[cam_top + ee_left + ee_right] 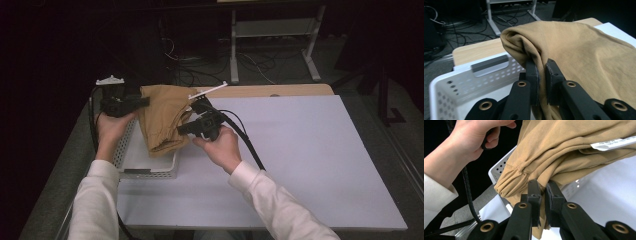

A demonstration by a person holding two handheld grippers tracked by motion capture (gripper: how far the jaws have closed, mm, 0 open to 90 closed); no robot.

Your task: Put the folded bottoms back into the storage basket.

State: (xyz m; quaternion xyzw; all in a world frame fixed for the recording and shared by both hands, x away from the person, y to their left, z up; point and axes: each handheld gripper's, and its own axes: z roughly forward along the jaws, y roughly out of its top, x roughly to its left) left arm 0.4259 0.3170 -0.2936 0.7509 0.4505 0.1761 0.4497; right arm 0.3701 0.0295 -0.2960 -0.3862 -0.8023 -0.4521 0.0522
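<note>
White perforated plastic basket [150,170] at the white tabletop's [300,160] left edge, folded tan cloth garment [162,117] held above it, long axis running near to far, left tool [145,101] and right tool [181,129] each pinching its fabric.

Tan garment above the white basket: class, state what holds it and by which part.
The tan garment is pinched by both: the left hand-held gripper on a bunched fold at one side, the right hand-held gripper on a gathered edge at the other side.
</note>
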